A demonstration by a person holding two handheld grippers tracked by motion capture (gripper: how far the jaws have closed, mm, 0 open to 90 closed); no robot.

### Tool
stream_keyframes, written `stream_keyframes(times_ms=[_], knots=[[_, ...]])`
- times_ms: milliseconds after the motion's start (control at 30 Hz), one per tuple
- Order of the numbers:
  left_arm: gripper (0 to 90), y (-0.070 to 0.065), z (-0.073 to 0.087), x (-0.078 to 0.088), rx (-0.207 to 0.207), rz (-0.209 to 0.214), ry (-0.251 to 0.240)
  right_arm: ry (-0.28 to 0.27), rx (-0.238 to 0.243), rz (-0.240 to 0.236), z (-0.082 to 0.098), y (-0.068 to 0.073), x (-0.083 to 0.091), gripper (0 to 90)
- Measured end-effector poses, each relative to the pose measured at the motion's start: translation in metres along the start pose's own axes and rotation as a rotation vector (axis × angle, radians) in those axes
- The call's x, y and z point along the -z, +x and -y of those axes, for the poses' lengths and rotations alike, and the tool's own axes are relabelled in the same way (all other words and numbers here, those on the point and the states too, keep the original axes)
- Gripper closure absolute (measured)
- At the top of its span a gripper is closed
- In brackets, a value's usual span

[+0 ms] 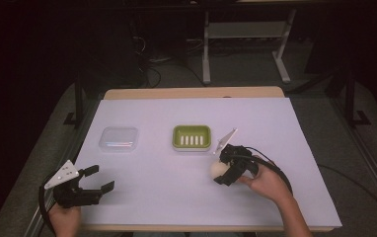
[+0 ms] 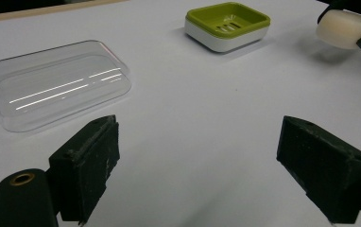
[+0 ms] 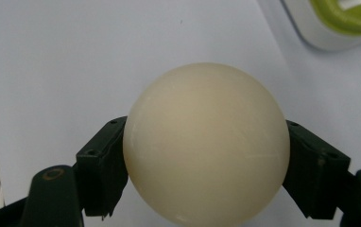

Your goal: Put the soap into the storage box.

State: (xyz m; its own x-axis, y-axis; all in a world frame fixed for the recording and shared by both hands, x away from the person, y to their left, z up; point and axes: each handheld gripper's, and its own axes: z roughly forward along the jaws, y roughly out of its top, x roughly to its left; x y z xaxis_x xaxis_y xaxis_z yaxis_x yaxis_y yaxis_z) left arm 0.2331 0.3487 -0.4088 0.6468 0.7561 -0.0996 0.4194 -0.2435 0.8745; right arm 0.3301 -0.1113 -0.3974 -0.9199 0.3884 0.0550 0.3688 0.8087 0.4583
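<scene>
right gripper [image 1: 224, 171]: clamped on rounded cream soap bar [image 3: 206, 144], near-right of green-and-white slotted soap dish [image 1: 191, 137]
left gripper [image 1: 99, 178]: jaws wide, nothing between, near-left
clear plastic lid [image 1: 119, 138]: left of dish

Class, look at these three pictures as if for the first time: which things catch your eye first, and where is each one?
First comes the cream soap bar, clamped between the right gripper's jaws, right of the table's middle. Just beyond it stands the green soap dish, mid-table, with a clear plastic lid lying to its left. The left gripper waits open and empty at the near left corner.
</scene>
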Motion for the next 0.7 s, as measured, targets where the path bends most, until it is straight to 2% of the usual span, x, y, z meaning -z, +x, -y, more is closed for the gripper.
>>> stream_keyframes(times_ms=[433,567,700], knots=[[13.3,0.0,0.0,0.0,-0.001,0.001,-0.002,-0.02,-0.007,-0.006,-0.029,-0.017,0.002,23.6],[13.3,0.0,0.0,0.0,0.002,0.0,0.0,-0.003,-0.012,-0.005,-0.039,-0.021,-0.001,23.6],[13.3,0.0,0.0,0.0,0.0,0.0,-0.001,-0.008,-0.016,-0.011,-0.048,-0.026,-0.002,23.6]])
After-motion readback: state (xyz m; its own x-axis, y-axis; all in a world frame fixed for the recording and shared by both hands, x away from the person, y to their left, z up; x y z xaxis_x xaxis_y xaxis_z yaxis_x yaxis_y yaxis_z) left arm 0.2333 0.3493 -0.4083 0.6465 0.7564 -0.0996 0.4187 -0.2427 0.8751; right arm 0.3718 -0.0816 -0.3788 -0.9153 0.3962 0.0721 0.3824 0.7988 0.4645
